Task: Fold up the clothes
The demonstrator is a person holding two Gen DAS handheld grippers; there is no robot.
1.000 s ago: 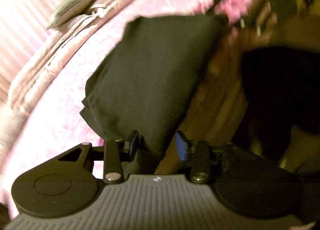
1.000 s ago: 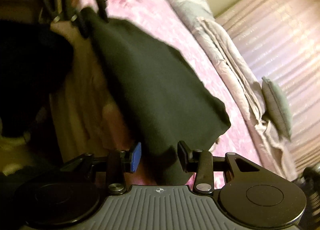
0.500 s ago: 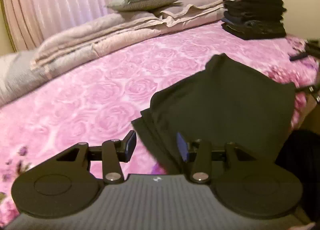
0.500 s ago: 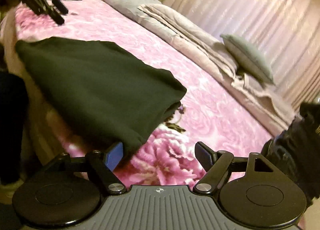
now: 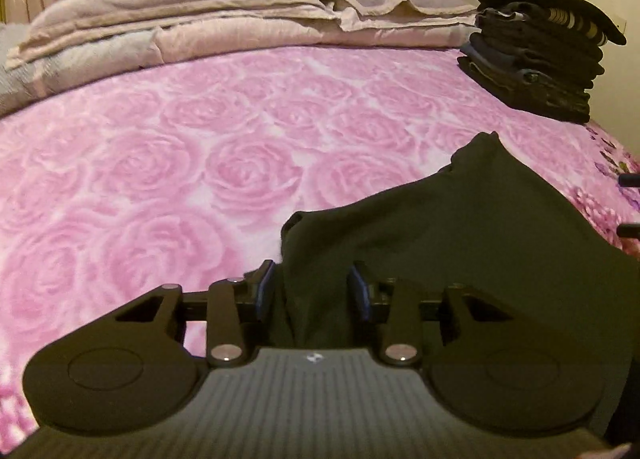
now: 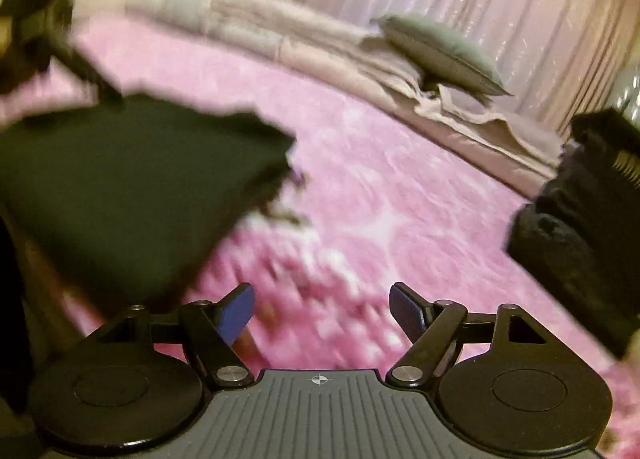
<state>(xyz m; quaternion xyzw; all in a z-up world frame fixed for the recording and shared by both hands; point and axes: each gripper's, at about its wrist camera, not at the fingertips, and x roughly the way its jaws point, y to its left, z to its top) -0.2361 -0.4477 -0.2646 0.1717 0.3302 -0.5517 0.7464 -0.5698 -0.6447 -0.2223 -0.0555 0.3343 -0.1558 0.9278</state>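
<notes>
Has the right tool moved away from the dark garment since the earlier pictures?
Yes. The right tool has let go of the dark garment and swung right, toward the stack of folded clothes.

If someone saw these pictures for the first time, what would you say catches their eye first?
Most likely the bright pink rose-patterned bedspread that fills both views. Next, the folded dark garment near the bed's front edge, with the left gripper astride its near corner and the right gripper open over bare bedspread. Then the tall stack of dark folded clothes at the far right corner, beside the folded beige quilt.
</notes>
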